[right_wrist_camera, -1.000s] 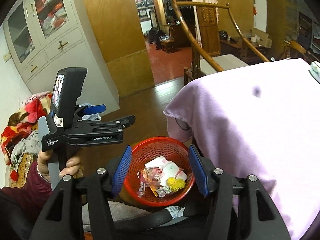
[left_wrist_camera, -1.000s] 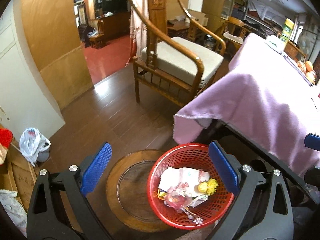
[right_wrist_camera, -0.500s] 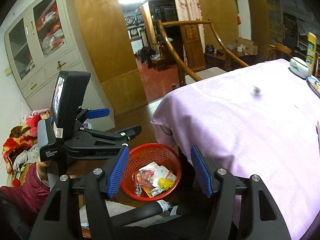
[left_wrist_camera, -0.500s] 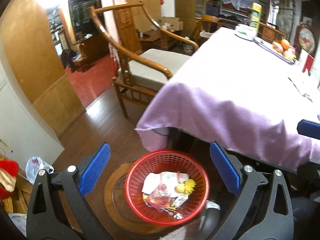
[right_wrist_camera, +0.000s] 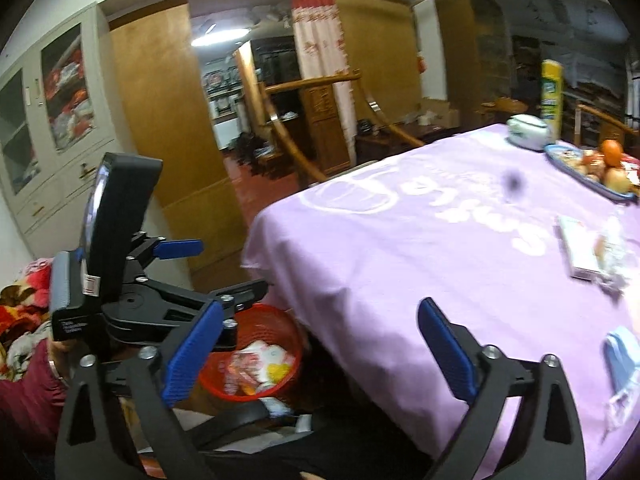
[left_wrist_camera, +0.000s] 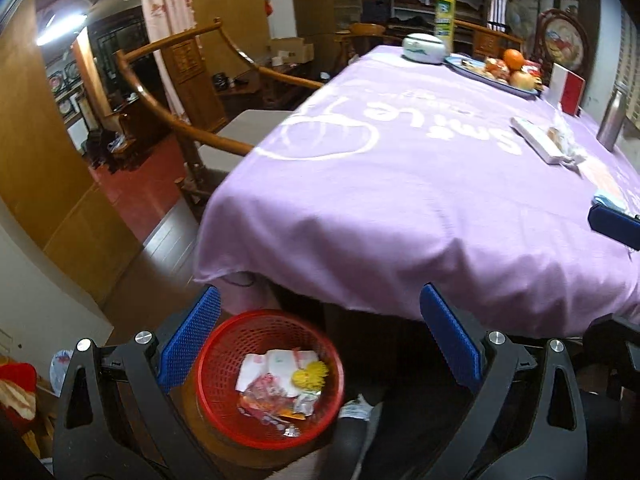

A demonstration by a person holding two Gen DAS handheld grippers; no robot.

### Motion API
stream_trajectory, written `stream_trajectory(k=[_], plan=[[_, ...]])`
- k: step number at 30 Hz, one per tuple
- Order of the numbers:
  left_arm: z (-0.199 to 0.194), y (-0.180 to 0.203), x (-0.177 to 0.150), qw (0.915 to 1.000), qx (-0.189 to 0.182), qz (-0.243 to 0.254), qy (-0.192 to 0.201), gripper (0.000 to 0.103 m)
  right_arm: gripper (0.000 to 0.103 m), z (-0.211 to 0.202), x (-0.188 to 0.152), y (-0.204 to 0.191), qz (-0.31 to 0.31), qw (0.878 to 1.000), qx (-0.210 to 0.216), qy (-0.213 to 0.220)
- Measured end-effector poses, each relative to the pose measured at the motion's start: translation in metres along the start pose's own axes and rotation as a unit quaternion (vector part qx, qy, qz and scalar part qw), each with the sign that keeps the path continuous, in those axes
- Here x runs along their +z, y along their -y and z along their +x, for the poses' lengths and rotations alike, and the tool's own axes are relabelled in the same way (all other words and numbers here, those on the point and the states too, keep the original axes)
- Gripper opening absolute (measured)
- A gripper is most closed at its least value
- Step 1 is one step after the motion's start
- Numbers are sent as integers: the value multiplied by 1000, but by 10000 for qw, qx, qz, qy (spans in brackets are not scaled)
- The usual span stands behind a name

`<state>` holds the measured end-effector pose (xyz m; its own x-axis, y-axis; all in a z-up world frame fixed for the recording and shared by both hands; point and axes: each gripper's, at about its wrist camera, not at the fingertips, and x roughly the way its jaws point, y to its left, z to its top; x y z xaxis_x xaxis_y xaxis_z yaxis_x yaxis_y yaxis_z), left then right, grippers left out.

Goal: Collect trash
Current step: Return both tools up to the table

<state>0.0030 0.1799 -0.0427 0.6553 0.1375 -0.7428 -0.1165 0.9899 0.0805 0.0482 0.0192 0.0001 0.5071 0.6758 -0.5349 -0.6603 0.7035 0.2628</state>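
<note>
Left wrist view: left gripper (left_wrist_camera: pixel 320 344) spread wide, nothing between the pads, hanging over the red basket (left_wrist_camera: pixel 224 412) on the floor beside the table. The basket already holds wrappers (left_wrist_camera: pixel 276 380) and a yellow bit. On the purple tablecloth (left_wrist_camera: pixel 380 200), far right, lies a crinkly clear wrapper (left_wrist_camera: pixel 564 140) against a flat white box (left_wrist_camera: pixel 536 140); a pale blue scrap (left_wrist_camera: pixel 610 198) sits nearer the edge. Fruit tray, tin and steel flask look like keepers, not trash.

Right wrist view: right gripper (right_wrist_camera: pixel 320 344) has its jaws opening, nothing between them, aimed across the table's near edge. The same wrapper (right_wrist_camera: pixel 612 252) and box (right_wrist_camera: pixel 580 252) are blurred here; the blue scrap (right_wrist_camera: pixel 622 356) is just beyond the right finger, probably a tissue or mask, hard to tell.

Handling, judged: all light, soft, crushable. Film wrapper is slippery, so pinch a bunched fold, not a flat face. Box is stiffer, so take it across its narrow sides. Cloth may snag if the pads dig in.
</note>
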Motion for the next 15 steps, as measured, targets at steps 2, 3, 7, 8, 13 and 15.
stream_trajectory(k=[2,3,7,8,13,15], plan=[[2,12,4,10000,-55,79,-15,96,97,-6,-5,12,46,9998,-205,64],[2,18,6,9999,-82,115,-14,96,97,-9,-6,17,80,9995,-278,80],[3,46,17,9994,-214,282,21,96,97,-18,-14,46,387,9971,-644,136],[4,55,21,9991,-273,327,27,96,97,-20,-17,56,487,9958,-764,139],[11,91,33,9972,-606,444,9,96,97,-33,-33,102,876,9870,-1332,191],[15,104,37,9962,-732,466,-18,96,97,-38,-39,119,1014,9829,-1521,207]])
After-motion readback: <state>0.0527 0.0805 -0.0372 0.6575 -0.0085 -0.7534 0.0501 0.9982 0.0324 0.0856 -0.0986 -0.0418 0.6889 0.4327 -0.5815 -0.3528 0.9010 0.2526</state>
